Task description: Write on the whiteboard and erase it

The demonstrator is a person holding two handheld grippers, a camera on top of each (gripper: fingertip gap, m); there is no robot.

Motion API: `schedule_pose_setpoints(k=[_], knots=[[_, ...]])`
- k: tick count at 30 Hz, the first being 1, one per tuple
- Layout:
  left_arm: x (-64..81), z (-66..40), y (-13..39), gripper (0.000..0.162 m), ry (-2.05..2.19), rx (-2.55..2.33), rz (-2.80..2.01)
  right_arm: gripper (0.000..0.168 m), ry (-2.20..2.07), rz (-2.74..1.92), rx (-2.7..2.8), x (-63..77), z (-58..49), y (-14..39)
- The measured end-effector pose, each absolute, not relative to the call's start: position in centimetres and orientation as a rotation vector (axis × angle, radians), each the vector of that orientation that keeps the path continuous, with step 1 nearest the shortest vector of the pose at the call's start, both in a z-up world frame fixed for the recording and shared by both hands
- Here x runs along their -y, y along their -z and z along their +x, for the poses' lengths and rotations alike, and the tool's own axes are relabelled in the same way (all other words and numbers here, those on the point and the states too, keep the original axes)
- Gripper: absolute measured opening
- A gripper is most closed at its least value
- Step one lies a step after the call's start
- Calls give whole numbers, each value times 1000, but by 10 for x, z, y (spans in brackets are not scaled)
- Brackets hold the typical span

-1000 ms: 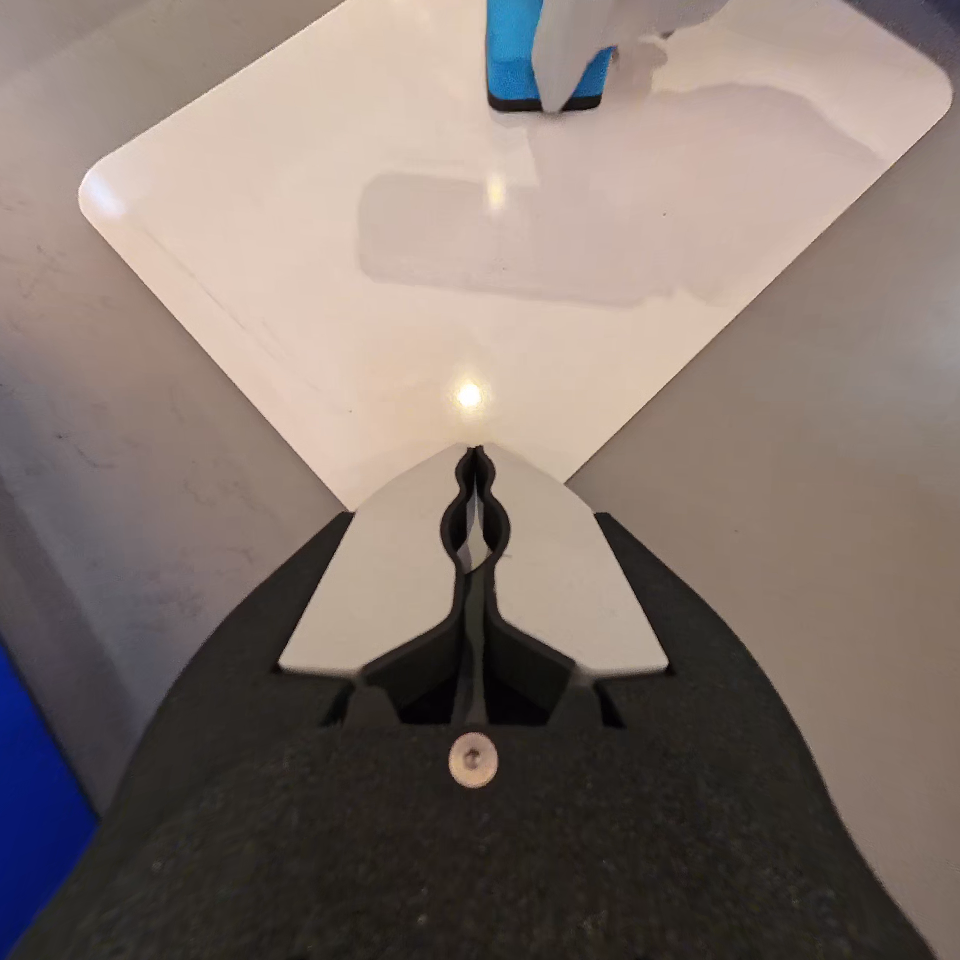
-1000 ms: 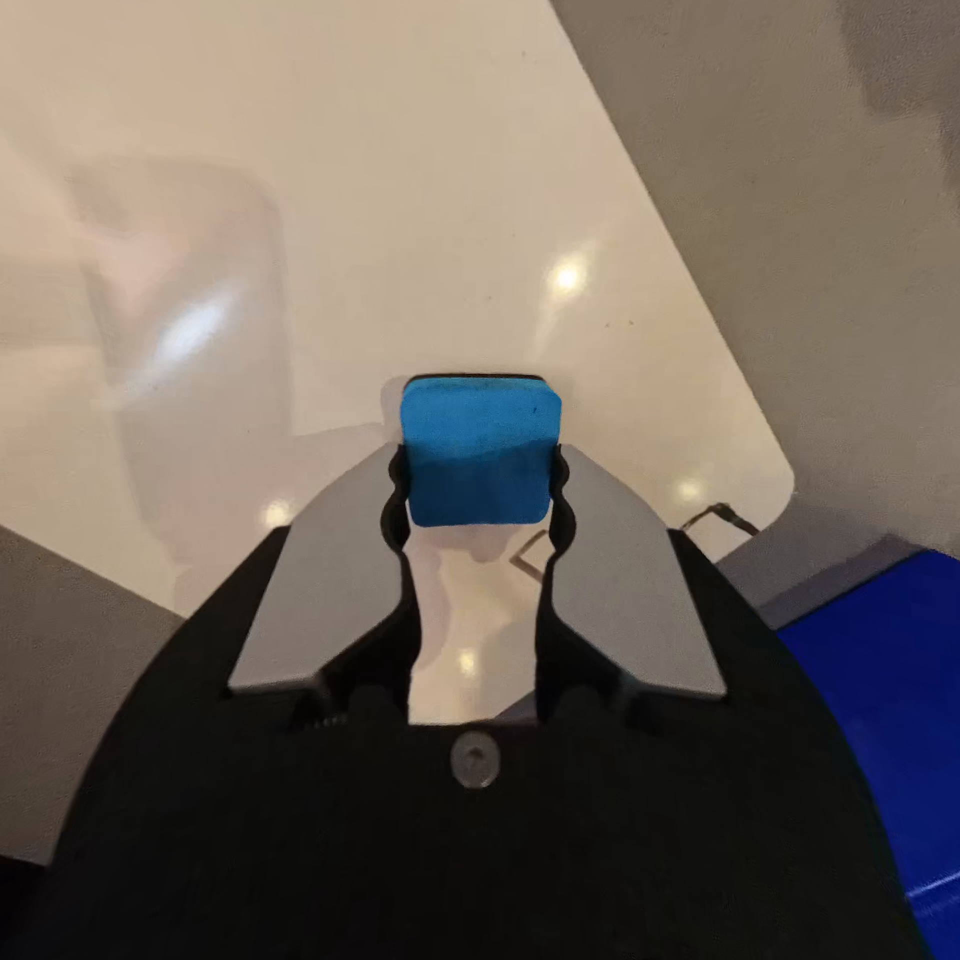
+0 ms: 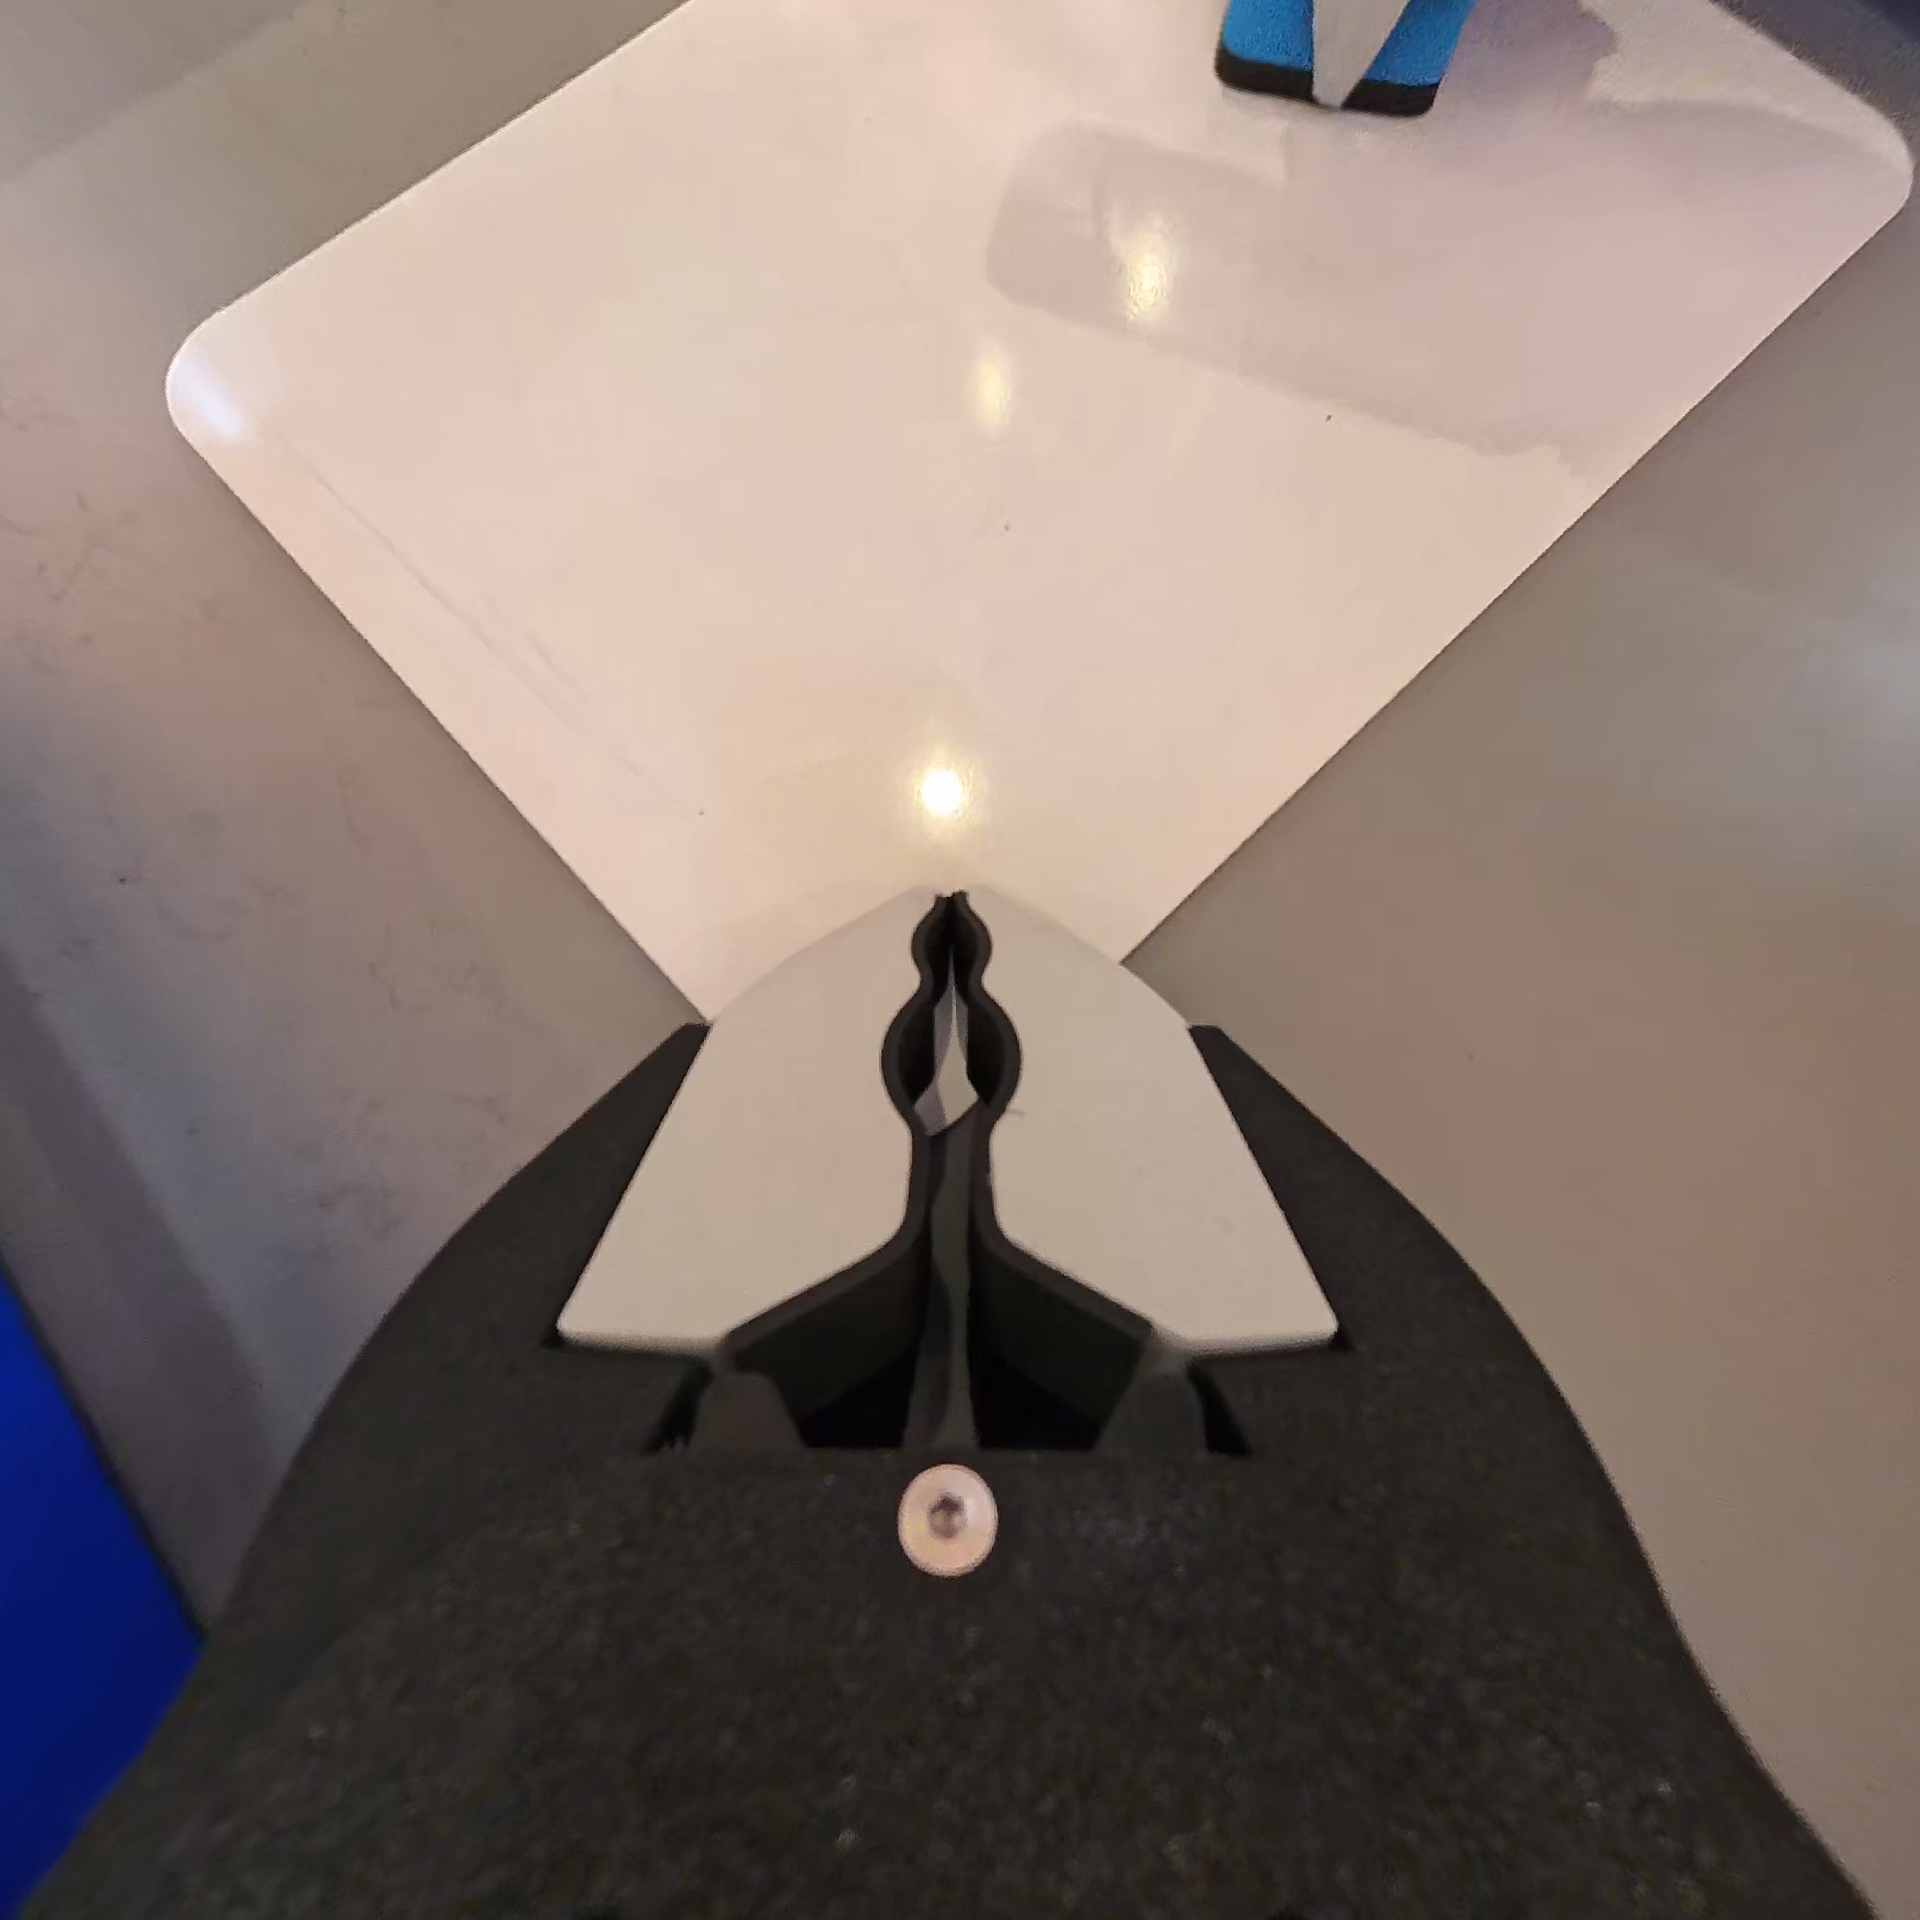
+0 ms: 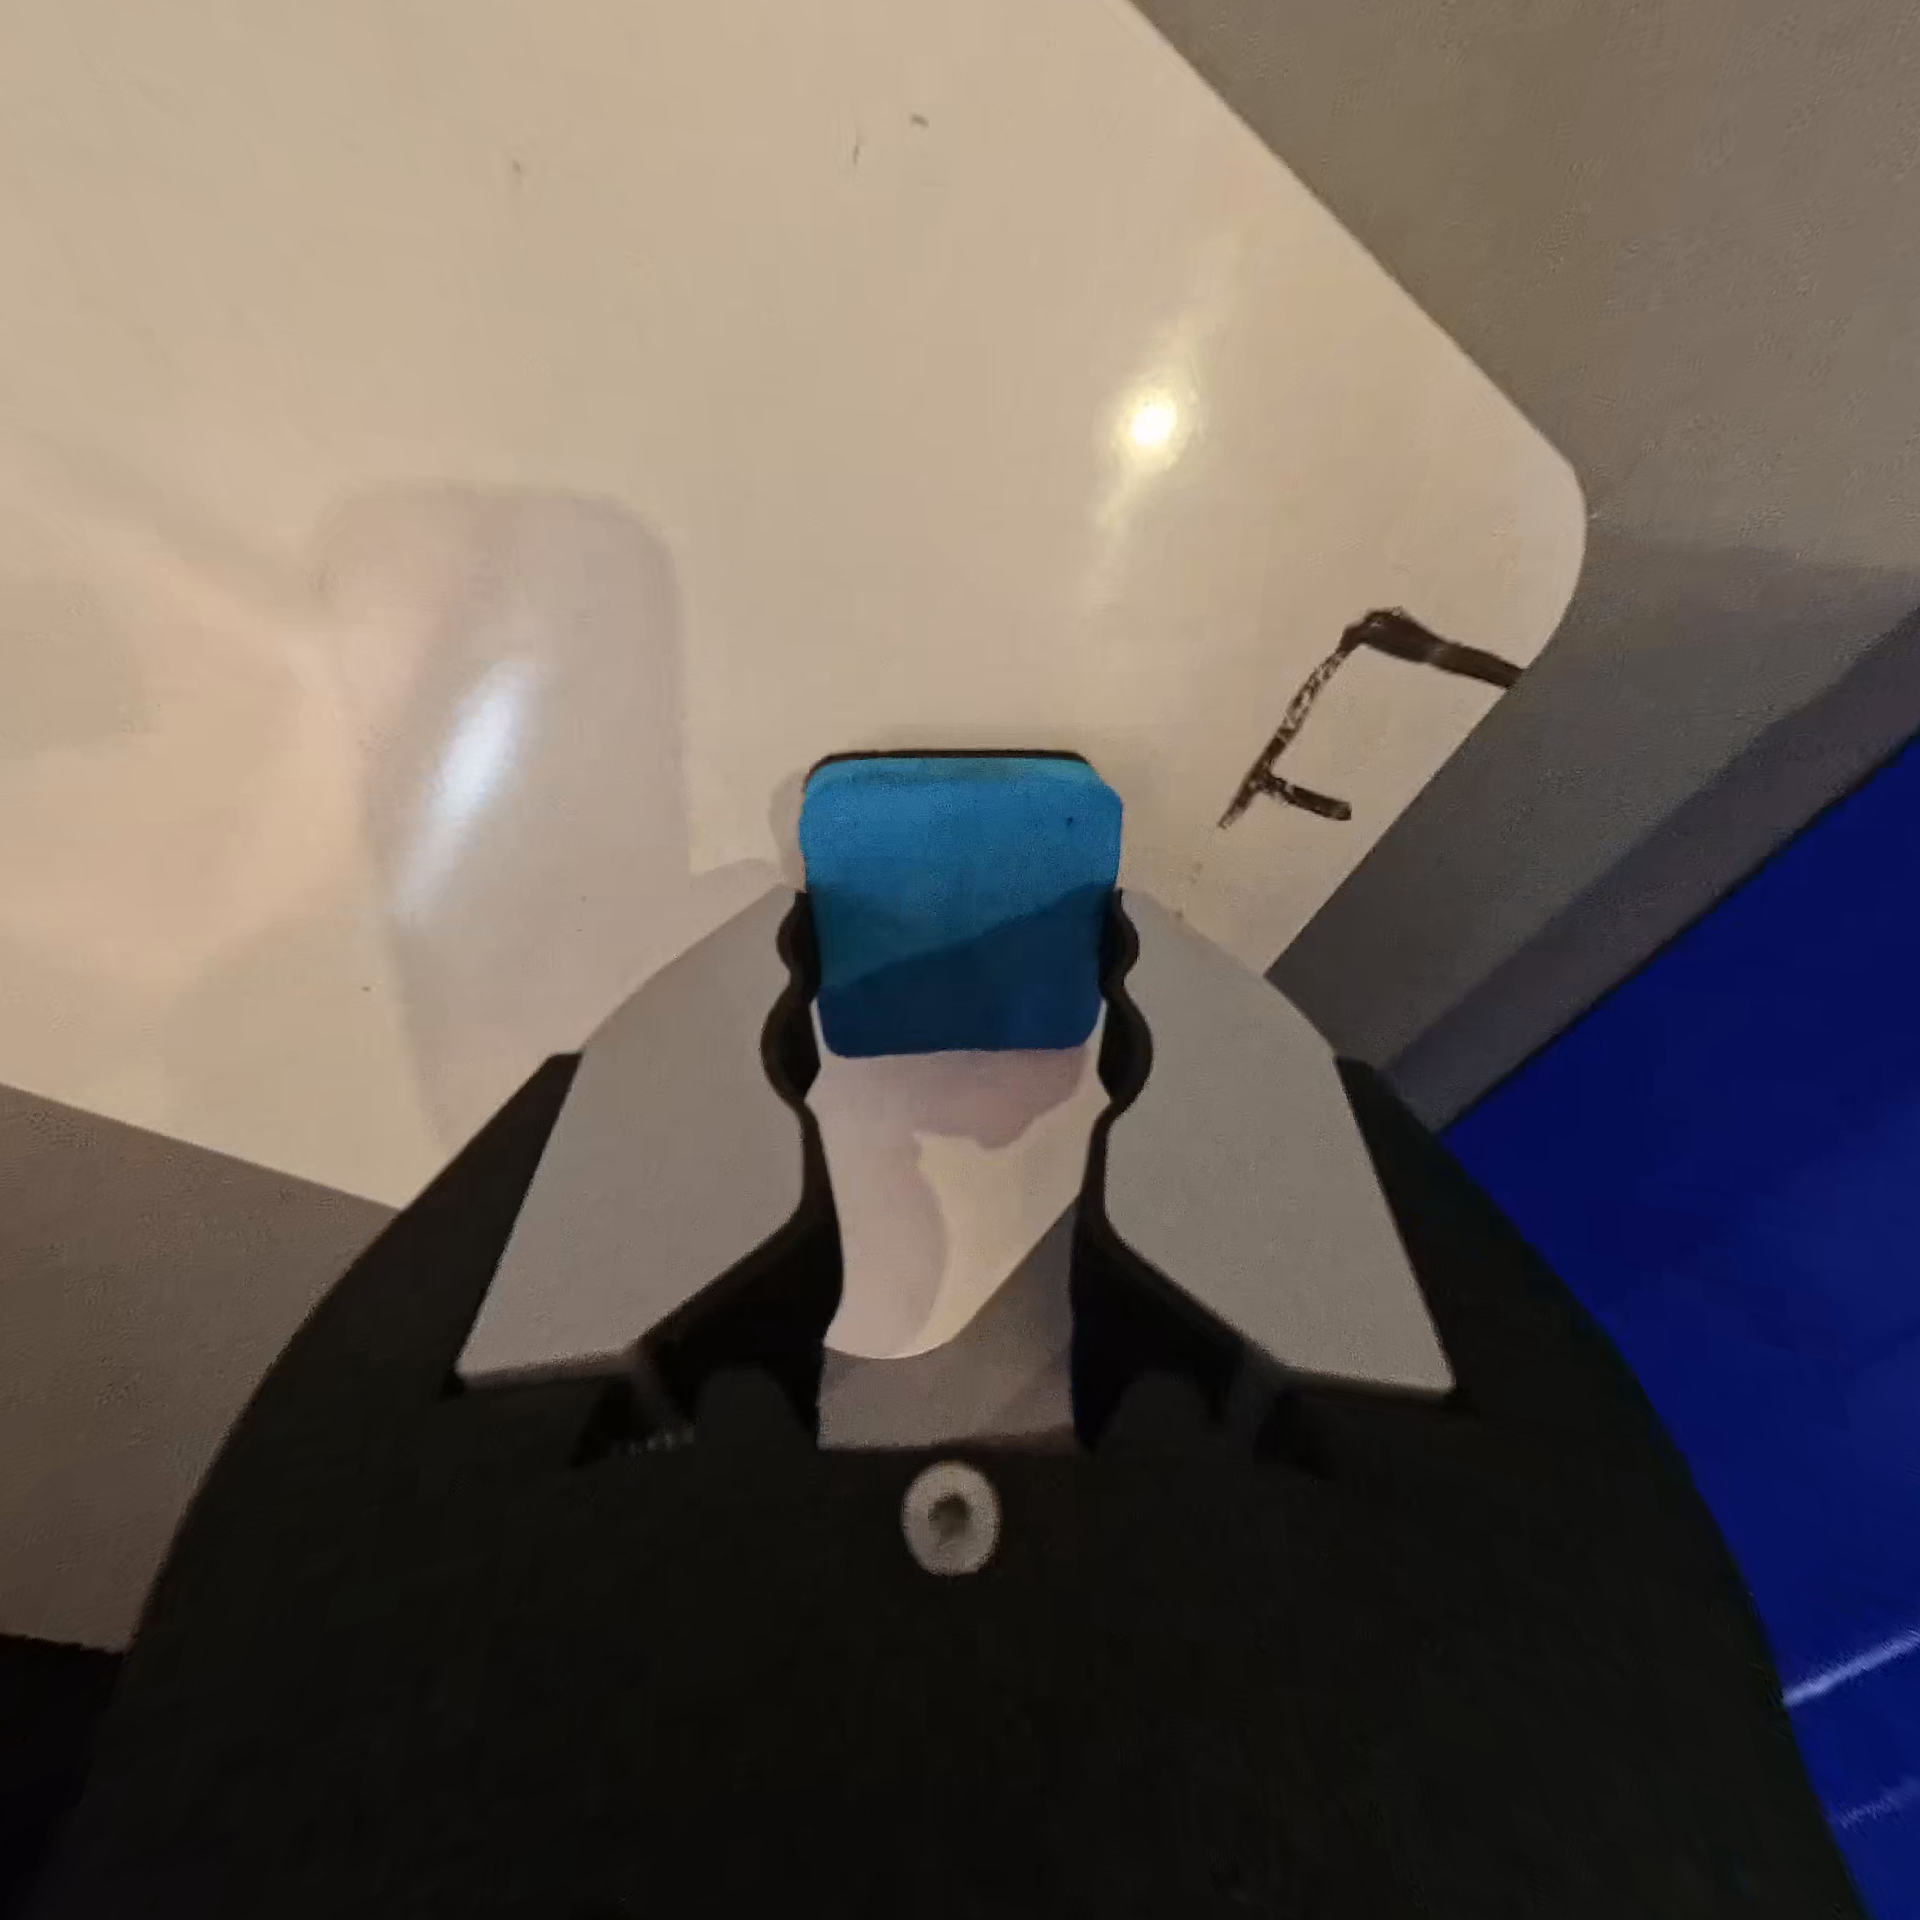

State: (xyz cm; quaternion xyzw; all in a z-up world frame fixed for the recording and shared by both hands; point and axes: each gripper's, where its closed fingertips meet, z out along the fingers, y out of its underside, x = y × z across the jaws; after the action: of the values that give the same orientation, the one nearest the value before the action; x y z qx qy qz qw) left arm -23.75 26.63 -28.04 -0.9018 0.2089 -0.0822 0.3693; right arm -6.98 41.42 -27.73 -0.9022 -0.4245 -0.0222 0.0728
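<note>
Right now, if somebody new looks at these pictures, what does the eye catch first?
First the bright blue eraser, clamped between the fingers of the right gripper on the whiteboard. Next, black marker lines near the board's corner, right of the eraser. The left gripper is shut and empty over the board's near corner.

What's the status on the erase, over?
Right tool shut on blue eraser, on the whiteboard. Left tool shut, at board corner. Black marks remain right of eraser. Nothing in the way.
</note>
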Motion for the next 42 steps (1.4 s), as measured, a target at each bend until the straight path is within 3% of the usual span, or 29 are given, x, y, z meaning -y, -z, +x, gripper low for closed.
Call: schedule_pose_setpoints(k=[5,11,15,20,24,29,32,39,42], knots=[[-265,-239,280,0,219,-525,-2317,52,57,-2848,959,-486,-44,278],[-266,-239,280,0,243,-516,-2321,52,65,-2707,1268,-478,-93,277],[-264,-241,280,0,240,-512,-2322,52,98,-2869,944,-517,-48,277],[-266,-246,280,0,260,-490,-2330,52,78,-2727,1272,-487,-88,277],[-264,-252,280,0,201,-487,-2330,52,275,-2877,1003,-520,-35,275],[-262,-260,280,0,209,-451,-2337,52,-53,-2645,1386,-463,-174,274],[-262,-260,280,0,181,-459,-2336,52,77,-2481,1608,-439,-218,276],[-261,-259,280,0,191,-458,-2329,52,115,-2858,1037,-520,-65,277],[-261,-259,280,0,177,-463,-2327,52,271,-2854,1031,-527,-38,271]])
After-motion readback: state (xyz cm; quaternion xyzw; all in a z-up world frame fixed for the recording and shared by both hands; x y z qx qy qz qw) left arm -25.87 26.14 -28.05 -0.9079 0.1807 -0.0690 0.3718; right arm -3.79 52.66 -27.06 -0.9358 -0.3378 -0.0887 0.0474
